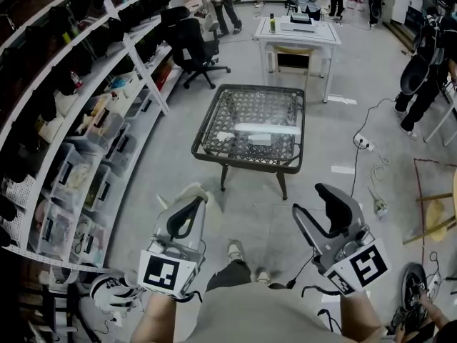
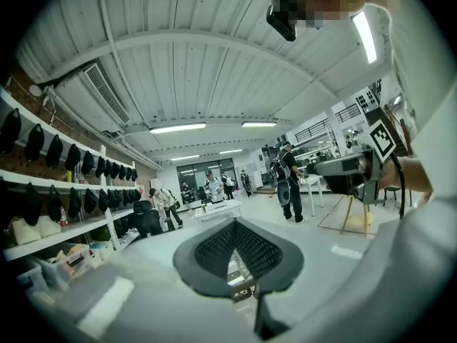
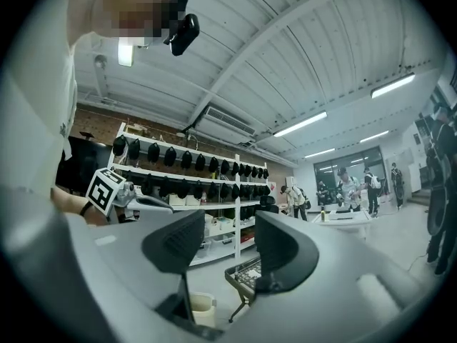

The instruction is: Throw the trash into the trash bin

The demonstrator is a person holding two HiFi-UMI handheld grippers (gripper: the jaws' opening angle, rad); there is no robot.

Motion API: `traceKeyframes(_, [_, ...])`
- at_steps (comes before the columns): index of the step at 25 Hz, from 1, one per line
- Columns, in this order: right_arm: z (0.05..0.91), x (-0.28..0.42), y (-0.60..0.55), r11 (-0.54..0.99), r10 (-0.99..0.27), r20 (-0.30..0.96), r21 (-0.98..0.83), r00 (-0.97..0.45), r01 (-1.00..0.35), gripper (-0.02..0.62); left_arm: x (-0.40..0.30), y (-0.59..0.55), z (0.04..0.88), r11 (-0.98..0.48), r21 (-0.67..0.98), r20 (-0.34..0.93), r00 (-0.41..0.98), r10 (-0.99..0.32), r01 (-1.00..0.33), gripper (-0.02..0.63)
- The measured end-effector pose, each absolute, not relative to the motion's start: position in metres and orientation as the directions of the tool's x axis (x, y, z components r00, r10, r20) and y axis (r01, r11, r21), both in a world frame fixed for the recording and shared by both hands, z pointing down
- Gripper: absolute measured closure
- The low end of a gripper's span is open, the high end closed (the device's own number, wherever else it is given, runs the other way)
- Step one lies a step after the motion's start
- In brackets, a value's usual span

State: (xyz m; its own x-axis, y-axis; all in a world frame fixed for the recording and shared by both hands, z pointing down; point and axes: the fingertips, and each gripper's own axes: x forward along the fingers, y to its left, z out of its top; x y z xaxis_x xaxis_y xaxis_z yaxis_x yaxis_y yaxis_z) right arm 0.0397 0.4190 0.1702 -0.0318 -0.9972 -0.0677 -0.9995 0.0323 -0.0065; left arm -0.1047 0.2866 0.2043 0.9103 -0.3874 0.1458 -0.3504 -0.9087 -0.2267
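Note:
A low table with a dark woven top stands ahead of me, and pale pieces of trash lie on it. A cream trash bin stands on the floor near the table; its rim peeks out behind my left gripper's tip. That left gripper is shut with nothing in it and is held level, short of the table. The right gripper hangs beside it, open and empty. Between the open fingers in the right gripper view I see the table's corner.
Long white shelves with dark caps and boxes run along the left. Beyond the low table stand a black office chair and a white table. Several people stand at the back and right. A cable lies on the floor.

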Motion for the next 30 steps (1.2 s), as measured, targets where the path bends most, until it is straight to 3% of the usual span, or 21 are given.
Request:
traceKeyframes(13, [0.192,0.060,0.355,0.009,-1.000,0.001,-0.003,-0.009,-1.000,0.368,-0.076,0.221,0.216,-0.925,-0.201,0.143,0.924,-0.354,-0.323,0.604])
traceKeyframes(30, [0.224,0.113,0.170,-0.038,-0.982,0.182,0.055,0.047,-0.998,0.350,-0.021,0.029,0.241,-0.955,-0.152,0.179,0.943,-0.282,-0.257,0.604])
